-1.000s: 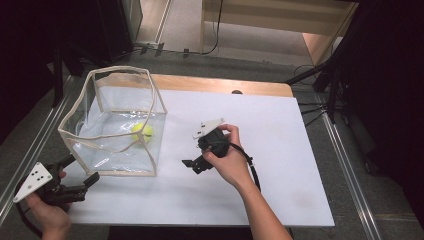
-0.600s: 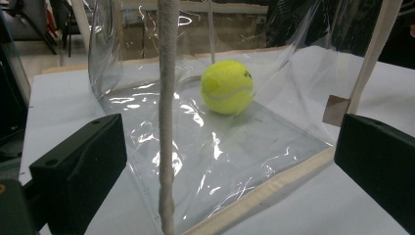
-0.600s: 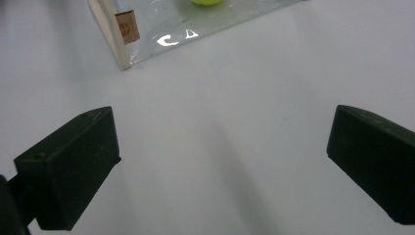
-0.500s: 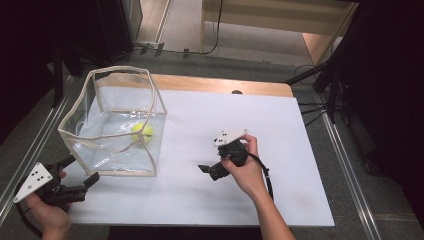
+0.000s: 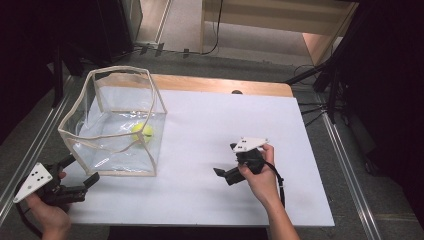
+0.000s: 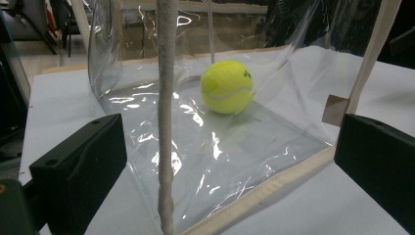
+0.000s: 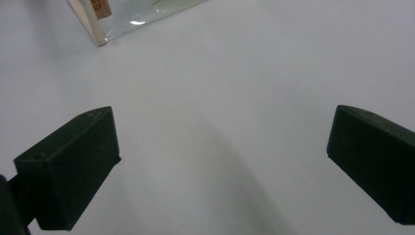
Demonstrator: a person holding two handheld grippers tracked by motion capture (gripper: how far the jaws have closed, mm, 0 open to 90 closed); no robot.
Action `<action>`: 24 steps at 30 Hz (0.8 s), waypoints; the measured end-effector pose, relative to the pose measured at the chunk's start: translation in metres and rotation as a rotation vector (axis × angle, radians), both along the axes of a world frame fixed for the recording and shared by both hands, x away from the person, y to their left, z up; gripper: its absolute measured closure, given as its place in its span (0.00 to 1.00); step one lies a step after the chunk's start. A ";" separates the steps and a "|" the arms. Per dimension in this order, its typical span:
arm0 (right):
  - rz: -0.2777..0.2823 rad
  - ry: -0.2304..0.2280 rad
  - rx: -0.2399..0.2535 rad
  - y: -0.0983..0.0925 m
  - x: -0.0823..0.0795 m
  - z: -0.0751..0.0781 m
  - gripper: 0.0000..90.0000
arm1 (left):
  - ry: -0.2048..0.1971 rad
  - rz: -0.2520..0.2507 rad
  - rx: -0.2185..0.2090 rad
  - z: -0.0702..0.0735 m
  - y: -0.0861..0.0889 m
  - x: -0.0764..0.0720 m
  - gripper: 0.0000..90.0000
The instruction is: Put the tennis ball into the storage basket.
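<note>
Left gripper view looks between two black fingers (image 6: 78,171) spread wide, holding nothing, with a corner seam of the clear bag (image 6: 165,122) standing upright in the gap between them. Behind that seam, inside the bag, a yellow tennis ball (image 6: 227,86) rests on the bag's clear floor, and a small tan tag sits on the cream edging at the right.

Right gripper view shows its own two fingers (image 7: 73,171) also wide apart and empty, hanging over bare white worktop (image 7: 235,98), with just a bottom corner of the bag at the top edge.

High view gives the layout that the close views lack: the left gripper (image 5: 80,175) is held at the worktop's near left corner, pointing at the bag (image 5: 112,125) just beside it. The bag stands open-topped on the left of the worktop (image 5: 225,125), and the ball (image 5: 142,132) lies inside near its right wall. The right gripper (image 5: 222,172) is held well apart from the bag, over the worktop's right half.
</note>
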State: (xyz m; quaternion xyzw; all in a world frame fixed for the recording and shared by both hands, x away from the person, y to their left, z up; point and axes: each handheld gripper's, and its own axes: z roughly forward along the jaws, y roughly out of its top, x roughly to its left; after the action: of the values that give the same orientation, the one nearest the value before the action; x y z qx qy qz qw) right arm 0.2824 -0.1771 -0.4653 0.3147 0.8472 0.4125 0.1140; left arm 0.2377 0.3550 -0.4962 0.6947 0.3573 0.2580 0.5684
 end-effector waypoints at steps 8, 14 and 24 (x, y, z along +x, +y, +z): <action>-0.053 0.007 0.028 -0.024 -0.008 -0.004 0.00 | 0.000 -0.002 0.005 0.000 0.000 0.000 0.00; -0.095 0.003 0.049 -0.041 -0.014 -0.010 0.00 | -0.006 -0.006 0.009 0.000 0.000 -0.001 0.00; -0.162 0.001 0.082 -0.069 -0.026 -0.018 0.00 | -0.005 -0.007 0.010 0.000 0.000 -0.001 0.00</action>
State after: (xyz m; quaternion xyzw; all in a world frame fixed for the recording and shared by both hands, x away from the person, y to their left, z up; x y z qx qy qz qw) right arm 0.2561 -0.2464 -0.4829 0.3869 0.8014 0.4361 0.1339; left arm 0.2370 0.3551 -0.4961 0.6981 0.3522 0.2597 0.5667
